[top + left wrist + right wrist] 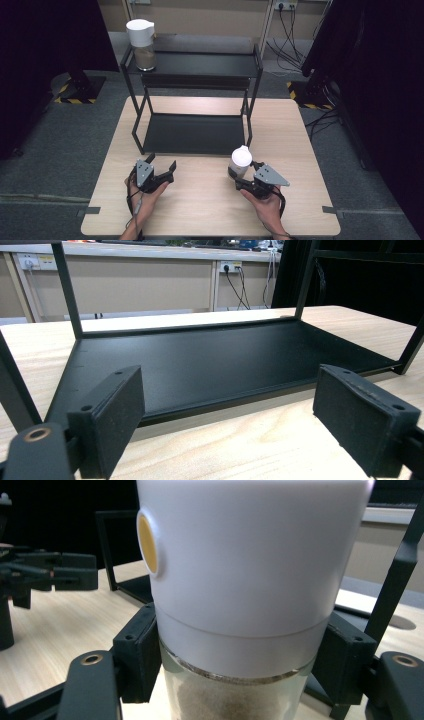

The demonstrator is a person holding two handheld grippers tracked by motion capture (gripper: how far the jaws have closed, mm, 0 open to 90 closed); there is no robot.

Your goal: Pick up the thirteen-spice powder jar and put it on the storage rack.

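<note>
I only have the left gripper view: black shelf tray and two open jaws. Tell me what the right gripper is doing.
Observer: The right gripper is shut on a white-capped glass jar of tan powder.
Operator: Say where that jar stands.
Observer: On the light wooden table, just in front of the black metal two-tier rack, near its right front leg.
Operator: Report the rack's top tier.
Observer: A second white-capped jar stands at its left end.

a light wooden table (210, 205) stands on grey carpet floor (55, 145). a beige wall (210, 17) with sockets (285, 6) lies far; black curtains (380, 75) hang left and right.
</note>
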